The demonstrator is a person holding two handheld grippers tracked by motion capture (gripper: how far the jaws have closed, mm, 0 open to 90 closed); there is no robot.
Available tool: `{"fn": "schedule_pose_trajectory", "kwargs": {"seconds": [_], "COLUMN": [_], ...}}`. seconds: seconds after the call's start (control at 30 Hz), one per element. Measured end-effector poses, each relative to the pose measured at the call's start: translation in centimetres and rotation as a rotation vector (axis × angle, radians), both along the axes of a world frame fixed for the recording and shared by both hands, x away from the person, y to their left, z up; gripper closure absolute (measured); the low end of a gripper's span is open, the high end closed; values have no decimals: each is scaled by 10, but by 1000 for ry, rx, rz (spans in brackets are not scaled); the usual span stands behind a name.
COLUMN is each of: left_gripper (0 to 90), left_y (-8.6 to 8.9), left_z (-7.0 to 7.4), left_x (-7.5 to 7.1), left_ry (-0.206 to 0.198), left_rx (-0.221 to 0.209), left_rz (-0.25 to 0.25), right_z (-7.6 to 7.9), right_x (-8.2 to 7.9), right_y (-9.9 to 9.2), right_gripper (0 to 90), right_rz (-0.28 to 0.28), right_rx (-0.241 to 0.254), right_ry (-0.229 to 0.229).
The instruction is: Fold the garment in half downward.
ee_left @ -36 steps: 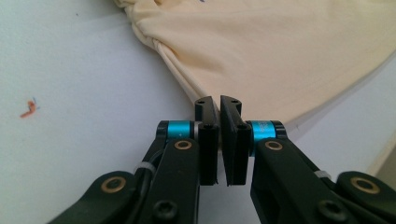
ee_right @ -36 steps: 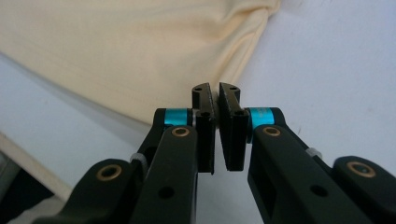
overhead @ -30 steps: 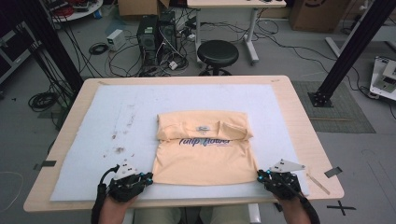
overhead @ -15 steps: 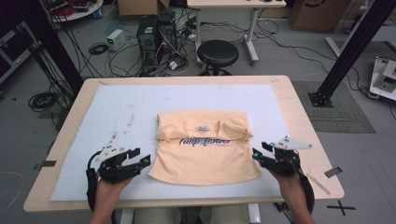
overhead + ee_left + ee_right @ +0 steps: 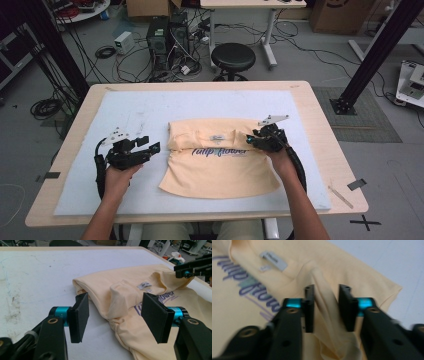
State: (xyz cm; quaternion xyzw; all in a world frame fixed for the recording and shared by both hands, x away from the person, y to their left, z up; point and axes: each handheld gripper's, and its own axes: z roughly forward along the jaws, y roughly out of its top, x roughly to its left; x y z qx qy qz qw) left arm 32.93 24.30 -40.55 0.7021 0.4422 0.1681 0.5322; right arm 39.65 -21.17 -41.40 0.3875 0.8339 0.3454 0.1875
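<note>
- A pale yellow T-shirt (image 5: 220, 162), folded with its printed lettering facing up, lay near the middle of the white mat (image 5: 150, 107) on the wooden table (image 5: 325, 150), closer to the person's edge.
- The left gripper (image 5: 152, 148) sat at the shirt's 9 o'clock side, just off the cloth on the mat. Its jaws had just been opening and stood spread wide; in the left gripper view the bunched sleeve fold (image 5: 117, 302) lay ahead between them, and neither pad pressed it.
- The right gripper (image 5: 252, 141) was over the shirt's 2 o'clock corner, beside the lettering (image 5: 220, 151).
- In the right gripper view a raised ridge of cloth (image 5: 325, 307) ran between its pads (image 5: 310, 307). The jaws had just been closing, yet a gap showed on each side of the ridge, so no pinch was visible.
- The neck label (image 5: 274, 260) lay at 11 o'clock from those jaws.
</note>
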Motion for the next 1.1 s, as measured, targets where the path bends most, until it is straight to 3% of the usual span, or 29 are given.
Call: {"fn": "schedule_pose_trajectory", "kwargs": {"seconds": [0.03,0.1,0.17,0.23,0.33,0.4,0.43,0.5,0.57,0.63,0.67,0.73,0.77,0.83,0.93,1.07,1.1], "left_gripper": [395,396,399,400,402,402,402,402,402,402,402,403,406,423,455,535,567], "left_y": [1,5,8,10,11,11,11,10,8,4,2,-2,-5,-11,-20,-31,-34], "left_z": [-1,-2,-4,-6,-9,-10,-10,-11,-13,-15,-17,-23,-27,-34,-40,-45,-46], "left_x": [2,6,10,13,17,18,19,20,19,18,17,16,16,16,17,19,19], "left_ry": [2,14,26,26,33,37,38,51,68,74,82,101,112,143,161,190,194], "left_rx": [-6,-1,-8,-13,-26,-30,-33,-29,-17,-18,-17,-6,-3,-4,3,57,75], "left_rz": [2,4,4,-2,-9,-11,-15,-22,-30,-34,-37,-45,-50,-65,-84,-98,-90], "right_z": [-2,-3,-3,-6,-17,-24,-27,-29,-28,-25,-21,-16,-14,-12,-13,-17,-19], "right_x": [-1,-8,-20,-32,-55,-67,-72,-77,-80,-79,-80,-81,-81,-83,-87,-90,-89], "right_y": [-2,-9,-15,-20,-30,-36,-40,-47,-57,-68,-75,-81,-82,-81,-72,-54,-48], "right_gripper": [812,875,876,876,876,873,858,750,615,521,483,484,506,626,701,695,695], "right_rz": [18,63,129,204,375,429,441,416,348,254,172,28,-33,-100,-100,-98,-104], "right_rx": [-3,28,65,67,-32,-105,-116,-92,12,116,184,232,237,234,193,149,103], "right_ry": [0,-6,-44,-69,-120,-141,-154,-148,-135,-130,-115,-94,-85,-62,-46,-28,-26]}}
